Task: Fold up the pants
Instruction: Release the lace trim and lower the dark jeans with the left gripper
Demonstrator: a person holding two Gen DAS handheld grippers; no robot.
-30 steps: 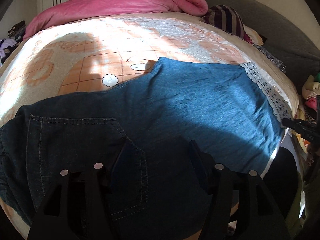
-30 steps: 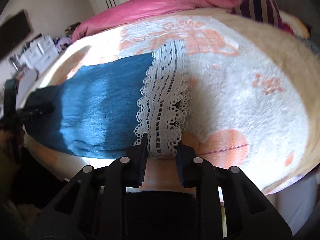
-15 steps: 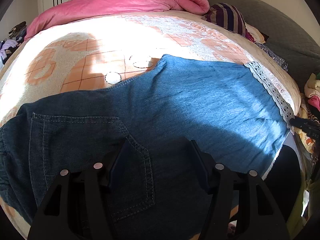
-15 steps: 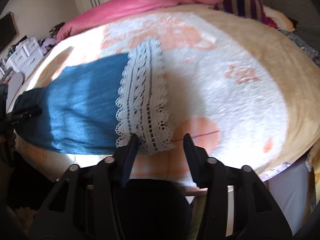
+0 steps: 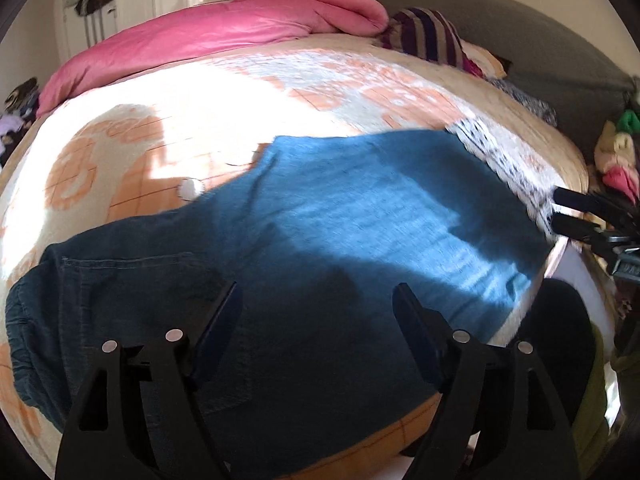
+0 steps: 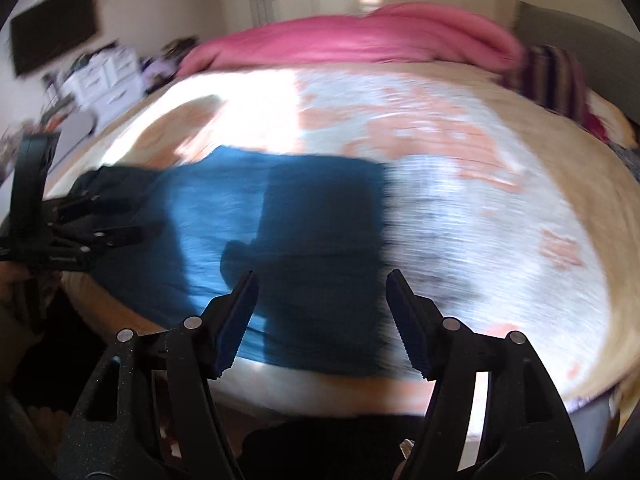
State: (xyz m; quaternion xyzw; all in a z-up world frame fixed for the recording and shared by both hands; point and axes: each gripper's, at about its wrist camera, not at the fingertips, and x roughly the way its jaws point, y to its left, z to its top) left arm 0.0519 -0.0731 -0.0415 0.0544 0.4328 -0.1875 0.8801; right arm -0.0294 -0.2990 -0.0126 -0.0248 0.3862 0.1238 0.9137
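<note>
Blue pants (image 5: 320, 240) spread flat along the near edge of the bed (image 5: 240, 92), waist toward the left end, legs running right; lace hem (image 5: 508, 164) at the right end of the legs, near the bed's right edge. Left gripper (image 5: 316, 312) spread wide above the seat of the pants, gripping nothing; stitched back pocket (image 5: 132, 276) just left of its left finger, seen sharply in the left wrist view only. Right gripper (image 6: 320, 300) likewise spread and empty, poised over the shadowed lower leg near the bed's front edge; right wrist view smeared by blur, lace hem there no more than a pale streaked band (image 6: 432, 232). Right gripper visible from the left camera as dark fingers (image 5: 576, 200) at the hem; left gripper seen from the right camera at the far left (image 6: 120, 232), over the dark waist end. Pink quilt (image 5: 224, 36) heaped along the far edge of the bed; striped pillow (image 5: 428, 36) at the far right corner. White drawers (image 6: 108, 76) against the wall, in the right wrist view alone.
</note>
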